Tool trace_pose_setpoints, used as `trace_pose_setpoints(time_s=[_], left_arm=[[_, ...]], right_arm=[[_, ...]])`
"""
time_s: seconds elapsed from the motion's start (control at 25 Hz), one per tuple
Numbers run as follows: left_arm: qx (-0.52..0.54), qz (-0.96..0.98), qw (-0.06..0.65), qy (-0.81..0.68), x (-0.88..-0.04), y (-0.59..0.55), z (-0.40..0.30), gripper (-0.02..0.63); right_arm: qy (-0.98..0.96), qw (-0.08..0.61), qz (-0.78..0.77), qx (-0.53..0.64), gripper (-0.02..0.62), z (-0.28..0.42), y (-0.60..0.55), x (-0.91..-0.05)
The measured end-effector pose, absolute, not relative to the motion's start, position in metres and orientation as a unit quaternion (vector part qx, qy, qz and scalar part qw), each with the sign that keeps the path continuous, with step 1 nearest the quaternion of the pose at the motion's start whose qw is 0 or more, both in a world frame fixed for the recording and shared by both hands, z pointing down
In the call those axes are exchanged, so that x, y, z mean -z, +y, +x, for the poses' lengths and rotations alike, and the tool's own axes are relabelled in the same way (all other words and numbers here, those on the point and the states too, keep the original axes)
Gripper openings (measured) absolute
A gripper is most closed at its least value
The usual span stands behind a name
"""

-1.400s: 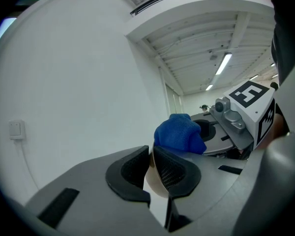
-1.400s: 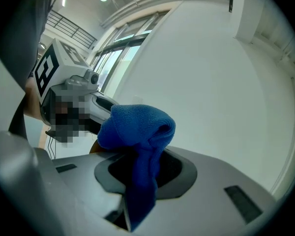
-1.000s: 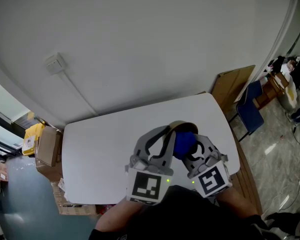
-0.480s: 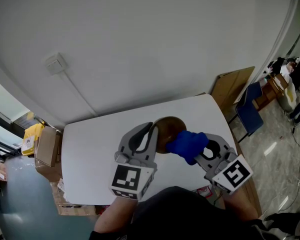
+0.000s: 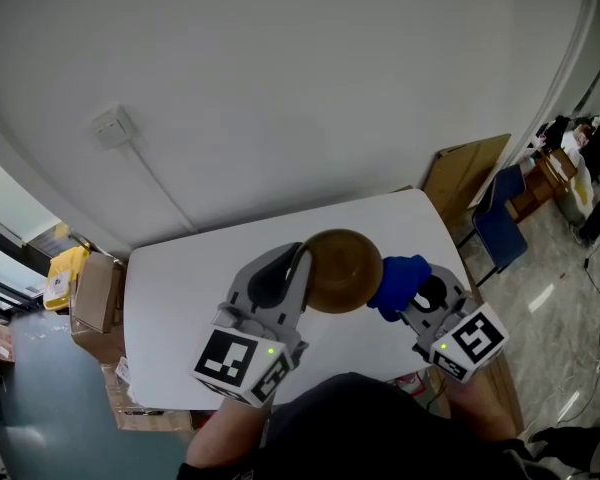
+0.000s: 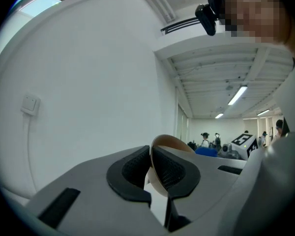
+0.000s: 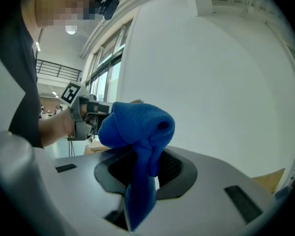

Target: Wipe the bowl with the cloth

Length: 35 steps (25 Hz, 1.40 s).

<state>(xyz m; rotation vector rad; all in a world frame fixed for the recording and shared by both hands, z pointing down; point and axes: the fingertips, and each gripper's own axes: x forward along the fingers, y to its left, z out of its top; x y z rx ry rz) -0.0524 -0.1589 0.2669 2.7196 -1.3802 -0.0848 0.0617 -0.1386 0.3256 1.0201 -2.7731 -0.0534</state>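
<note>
**Item 1: bowl** point(image 5: 342, 270). Brown and round. It is held clear above the white table point(image 5: 185, 288), tipped up on its edge. In the left gripper view only its thin rim point(image 6: 171, 142) rises above the jaws.

**Item 2: left gripper** point(image 5: 302, 258). Grey body with black pads, and a marker cube at the near end. Its jaws are closing and clamp the bowl's rim between the two pads point(image 6: 151, 154), one pad on each face of the bowl's wall.

**Item 3: cloth** point(image 5: 398, 283). Blue knitted fabric, bunched into a rounded wad. It lies just to the right of the bowl in the head view. Whether the two touch cannot be told.

**Item 4: right gripper** point(image 5: 412, 296). Same build, with its marker cube at the lower right. Its jaws are closed on the cloth point(image 7: 137, 127). A strip of the fabric runs down between the pads point(image 7: 146, 168) and the wad bulges above them.

**Item 5: surroundings.**
- A plain white wall stands behind the table, with a wall switch point(image 5: 108, 126) and a cable running down from it.
- Cardboard boxes point(image 5: 95, 296) and a yellow object point(image 5: 67, 270) are on the floor to the left of the table.
- A leaning cardboard sheet point(image 5: 467, 171) and a blue chair point(image 5: 500, 226) are to the right of the table.
</note>
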Motion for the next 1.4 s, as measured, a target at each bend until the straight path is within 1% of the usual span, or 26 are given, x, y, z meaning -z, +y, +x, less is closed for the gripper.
trace_pose_setpoints(time_s=[0.24,0.52,0.76,1.04,1.2,1.4], left_arm=[[0.046,0.889,0.046,-0.453,-0.257,-0.159,-0.054,0.029],[0.053,0.887,0.055,-0.455,-0.262,-0.162,-0.05,0.031],[0.054,0.892,0.053,-0.446,-0.261,-0.161,-0.043,0.031],[0.042,0.895,0.055,-0.441,-0.267,-0.159,-0.039,0.031],[0.029,0.902,0.068,-0.424,-0.273,-0.159,-0.037,0.032],[0.006,0.912,0.08,-0.402,-0.282,-0.158,-0.035,0.051]], right_arm=[[-0.95,0.083,0.301,0.023,0.08,0.029,-0.119,-0.327],[-0.96,0.109,0.256,0.029,0.08,0.007,-0.105,-0.343],[-0.967,0.111,0.229,0.03,0.08,-0.008,-0.093,-0.347],[-0.964,0.101,0.245,0.027,0.08,0.005,-0.099,-0.342],[-0.959,0.095,0.266,0.031,0.08,0.018,-0.106,-0.337],[-0.952,0.09,0.292,0.024,0.08,0.033,-0.114,-0.331]])
